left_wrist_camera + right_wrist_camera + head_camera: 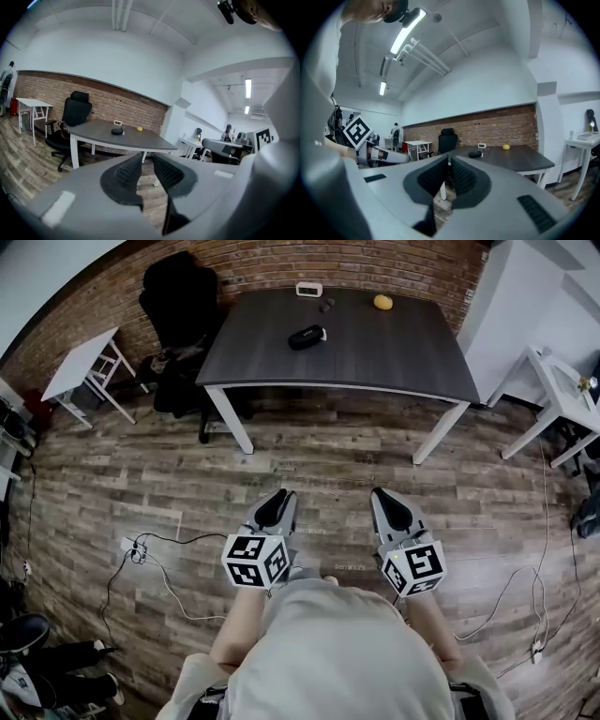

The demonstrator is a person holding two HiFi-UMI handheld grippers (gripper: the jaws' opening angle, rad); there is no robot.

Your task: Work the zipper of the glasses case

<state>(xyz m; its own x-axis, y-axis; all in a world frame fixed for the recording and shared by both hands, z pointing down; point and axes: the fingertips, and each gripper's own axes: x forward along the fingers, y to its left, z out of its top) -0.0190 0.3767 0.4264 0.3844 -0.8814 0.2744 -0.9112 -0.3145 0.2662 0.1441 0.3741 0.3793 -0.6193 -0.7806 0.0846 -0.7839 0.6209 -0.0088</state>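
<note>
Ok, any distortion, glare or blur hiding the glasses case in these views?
Head view: fisheye bows the table, glasses case small but clear. Left gripper view: dark rounded corners, case tiny. Right gripper view: ceiling light glares, case unaffected.

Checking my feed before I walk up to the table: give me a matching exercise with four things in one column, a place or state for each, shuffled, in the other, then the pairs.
Things:
1. glasses case
2. yellow object
3. left gripper
4. right gripper

Places or states:
A. jaws together, nothing between them
B. far side of the table, toward its right in the head view
C. black, on the table, left of its middle
D. jaws slightly apart, nothing between them

Pairs: 1-C; 2-B; 3-D; 4-A
</note>
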